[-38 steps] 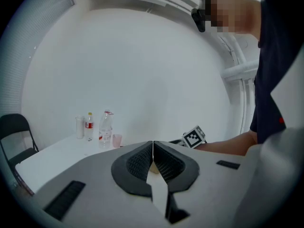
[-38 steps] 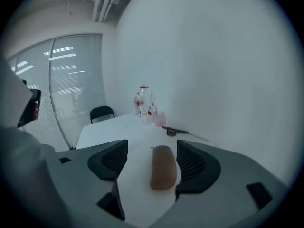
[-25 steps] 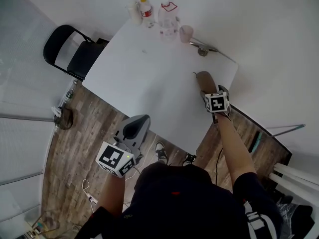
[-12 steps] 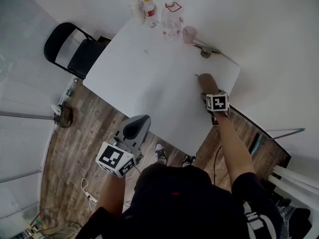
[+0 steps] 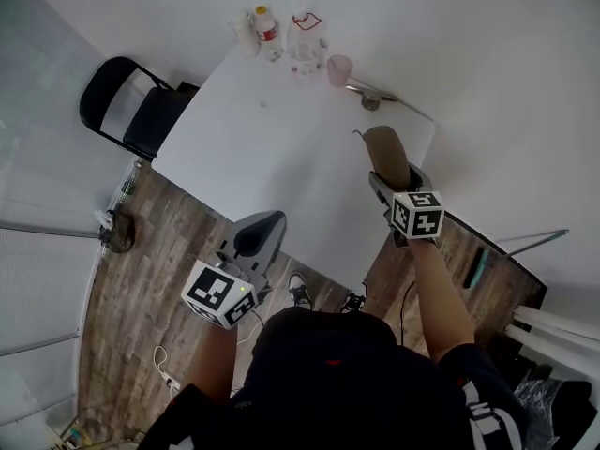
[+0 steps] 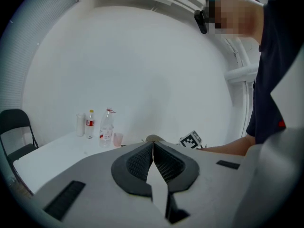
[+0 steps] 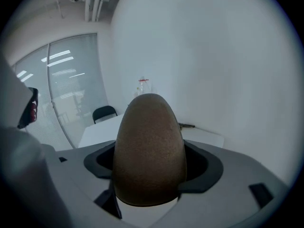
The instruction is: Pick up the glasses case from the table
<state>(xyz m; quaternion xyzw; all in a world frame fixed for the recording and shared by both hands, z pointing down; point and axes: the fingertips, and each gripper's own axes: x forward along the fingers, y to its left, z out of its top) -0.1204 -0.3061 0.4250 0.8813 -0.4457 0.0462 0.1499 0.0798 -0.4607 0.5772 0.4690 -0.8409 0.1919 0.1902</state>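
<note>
Two grippers are in your hands.

Head view: your right gripper (image 5: 390, 178) reaches over the far right part of the white table (image 5: 262, 148). Its jaws are closed on the brown glasses case (image 5: 385, 153), which points away from you above the tabletop. Whether the case touches the surface cannot be told. Your left gripper (image 5: 261, 235) hangs at the near edge of the table, well apart from the case. Two bottles (image 5: 267, 28) and a pink cup (image 5: 339, 68) stand at the far edge. A black chair (image 5: 131, 111) stands to the left.

Left gripper view: the jaws are pressed together with nothing between them. The bottles and cup stand on the table beyond.

Right gripper view: the case fills the gap between the jaws. The dark pads (image 7: 199, 167) grip it on both sides, and its rounded end points forward.
</note>
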